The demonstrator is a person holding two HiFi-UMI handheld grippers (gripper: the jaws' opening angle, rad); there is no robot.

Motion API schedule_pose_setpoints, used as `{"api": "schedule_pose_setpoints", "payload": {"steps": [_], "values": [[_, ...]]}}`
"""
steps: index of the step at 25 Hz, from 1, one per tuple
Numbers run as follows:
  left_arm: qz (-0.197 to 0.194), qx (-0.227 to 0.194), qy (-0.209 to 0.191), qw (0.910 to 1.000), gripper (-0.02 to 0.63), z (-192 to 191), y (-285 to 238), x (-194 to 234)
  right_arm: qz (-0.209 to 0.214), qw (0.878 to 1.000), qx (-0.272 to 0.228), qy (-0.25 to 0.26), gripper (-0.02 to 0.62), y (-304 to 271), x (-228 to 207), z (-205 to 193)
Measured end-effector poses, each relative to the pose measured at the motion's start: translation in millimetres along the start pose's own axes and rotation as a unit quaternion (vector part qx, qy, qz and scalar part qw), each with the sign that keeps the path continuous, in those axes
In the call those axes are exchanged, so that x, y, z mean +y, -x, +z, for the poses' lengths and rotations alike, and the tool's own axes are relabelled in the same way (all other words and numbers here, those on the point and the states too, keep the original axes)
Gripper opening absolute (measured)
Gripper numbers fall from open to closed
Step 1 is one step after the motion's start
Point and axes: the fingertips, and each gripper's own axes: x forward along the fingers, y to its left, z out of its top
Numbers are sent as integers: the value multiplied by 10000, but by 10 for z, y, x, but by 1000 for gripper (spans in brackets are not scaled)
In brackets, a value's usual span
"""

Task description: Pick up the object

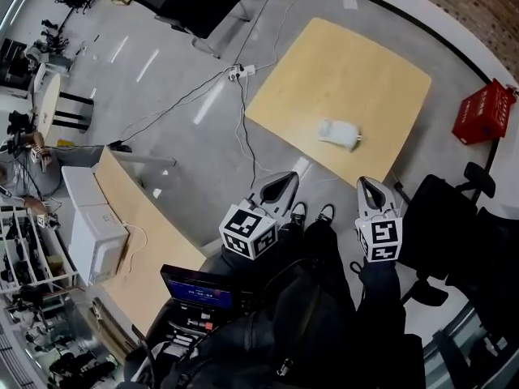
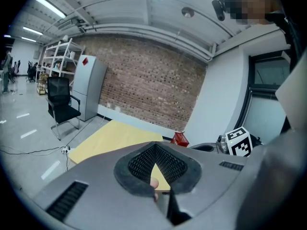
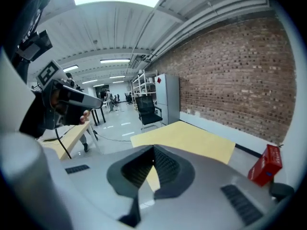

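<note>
One object (image 1: 339, 134): lay at 12 o'clock, apart from both grippers.
Left gripper (image 1: 280, 185): jaws were closed, empty.
Right gripper (image 1: 373, 189): jaws were closed, empty.

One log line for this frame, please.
phase: pre-grasp | left gripper: shut, empty | right gripper: shut, empty | white object: on yellow table, untouched, both grippers short of it

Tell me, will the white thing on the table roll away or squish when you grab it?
The white thing lies low and long on the table, so it probably won't tip or roll far. It looks small beside the table, so likely light. Its lumpy, rounded outline hints at softness, but it is too blurred to be sure.
</note>
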Motion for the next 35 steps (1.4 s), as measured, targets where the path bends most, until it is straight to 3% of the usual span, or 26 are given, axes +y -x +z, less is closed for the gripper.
{"api": "schedule_pose_setpoints", "payload": {"steps": [8,13,18,25,30,35], "values": [[-71,494,138,9987,-2,-421,-253,286,124,9942,706,796,5,-457,-16,-307],[-86,979,220,9949,-2,-828,-551,602,110,9779,1338,1601,5,-808,-25,-570],[-61,1365,373,9899,-2,-1093,-627,733,186,9421,1957,2717,5,-1193,-53,-803],[121,1732,562,9832,-2,-1381,-679,1160,90,8831,2378,4043,9,-1885,-109,-958],[281,1856,776,9792,-2,-1512,-580,1286,79,8496,2636,4568,99,-2084,-165,-1075],[360,1944,915,9760,-2,-1635,-470,1367,33,7982,2884,5288,174,-2286,-232,-1260]]}}
